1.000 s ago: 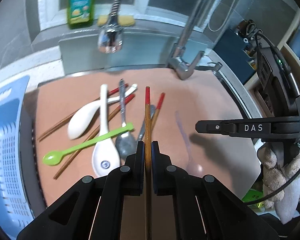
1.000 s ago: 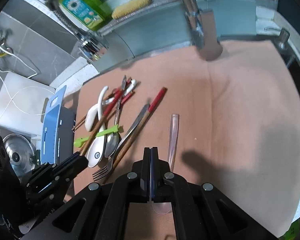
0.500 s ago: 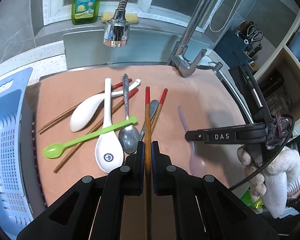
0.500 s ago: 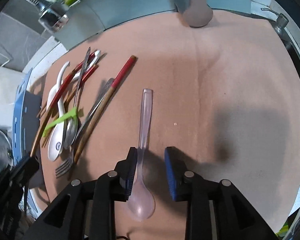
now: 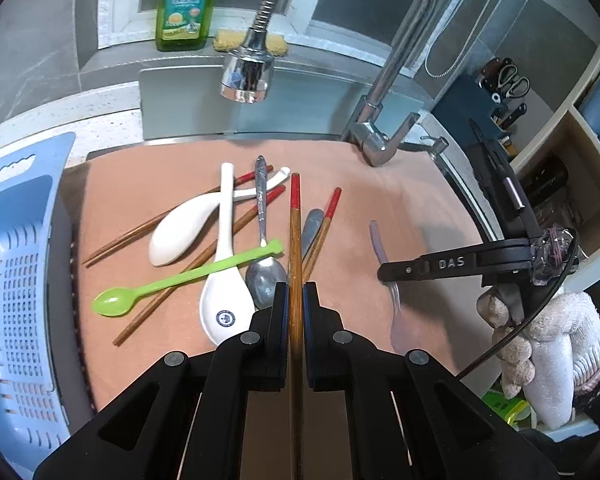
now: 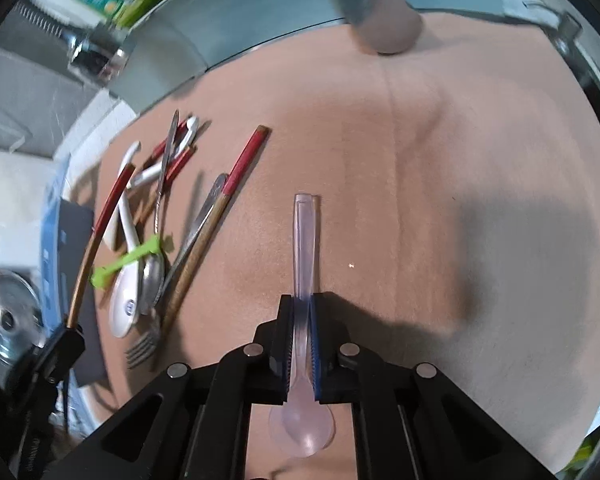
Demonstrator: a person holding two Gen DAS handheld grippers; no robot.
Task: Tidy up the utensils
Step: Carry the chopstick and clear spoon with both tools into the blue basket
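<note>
I am holding one utensil in each gripper, so the step in hand looks like picking and sorting. The left gripper (image 5: 295, 300) is clamping a red-tipped chopstick (image 5: 295, 236) between its fingers, the stick pointing forward over the pile. The right gripper (image 6: 301, 336) is closing its fingers on the handle of the clear plastic spoon (image 6: 305, 248), whose bowl is sitting low between the finger bases; I cannot tell whether the spoon is touching the mat or lifted just off it. The rest are lying in a loose heap on the tan mat (image 5: 400, 200): two white ceramic spoons (image 5: 224, 272), a green plastic spoon (image 5: 180, 280), a metal spoon (image 5: 265, 276), more chopsticks and a fork (image 6: 142, 346). Next, I judge, I am carrying each piece to a place with its kind, perhaps the blue basket (image 5: 16, 280) at the left edge, and that calls for keeping the thin, slippery handles from twisting in the grip. The surface is a mat laid over a sink, under a pull-down faucet (image 5: 248, 76), with a dish soap bottle (image 5: 186, 4) and a sponge on the ledge behind, and a knife block off to the right.
</note>
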